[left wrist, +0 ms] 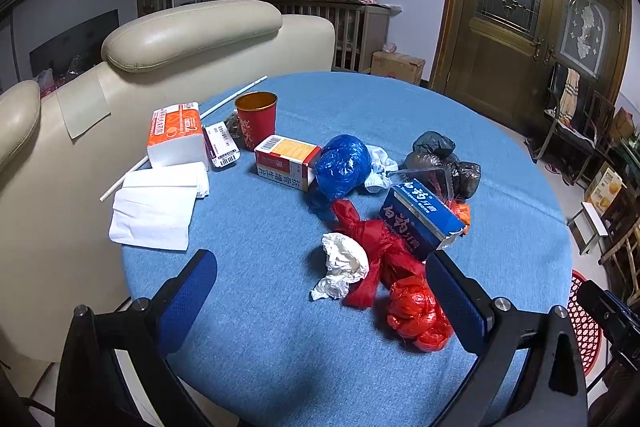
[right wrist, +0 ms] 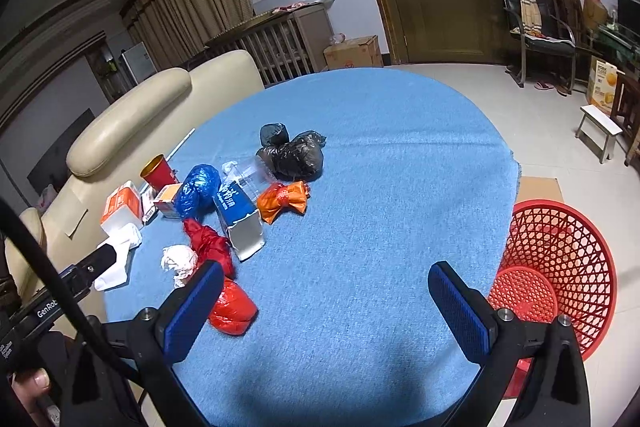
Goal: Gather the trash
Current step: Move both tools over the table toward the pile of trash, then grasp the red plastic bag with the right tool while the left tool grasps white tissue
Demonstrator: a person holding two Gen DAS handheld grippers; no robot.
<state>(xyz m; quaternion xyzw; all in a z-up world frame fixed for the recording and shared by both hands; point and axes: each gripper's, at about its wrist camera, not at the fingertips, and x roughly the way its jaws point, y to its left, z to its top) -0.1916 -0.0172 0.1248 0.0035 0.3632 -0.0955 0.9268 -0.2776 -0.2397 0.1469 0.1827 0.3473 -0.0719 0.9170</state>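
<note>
Trash lies on a round blue table [left wrist: 280,327]: a crumpled white tissue [left wrist: 342,265], red plastic bags [left wrist: 416,311], a blue toothpaste box [left wrist: 420,215], a blue bag [left wrist: 344,165], black bags [left wrist: 440,157] and an orange bag [right wrist: 282,201]. My left gripper [left wrist: 320,291] is open and empty, just in front of the tissue and red bags. My right gripper [right wrist: 324,303] is open and empty over bare cloth, with the red bags [right wrist: 232,307] at its left finger. A red mesh basket [right wrist: 560,267] stands on the floor right of the table.
A red cup [left wrist: 256,119], a medicine box [left wrist: 286,161], a tissue pack [left wrist: 176,135], flat napkins [left wrist: 156,207] and a white straw [left wrist: 232,99] lie at the table's left. A cream sofa [left wrist: 192,31] stands behind. Chairs and a small stool [right wrist: 600,131] are at right.
</note>
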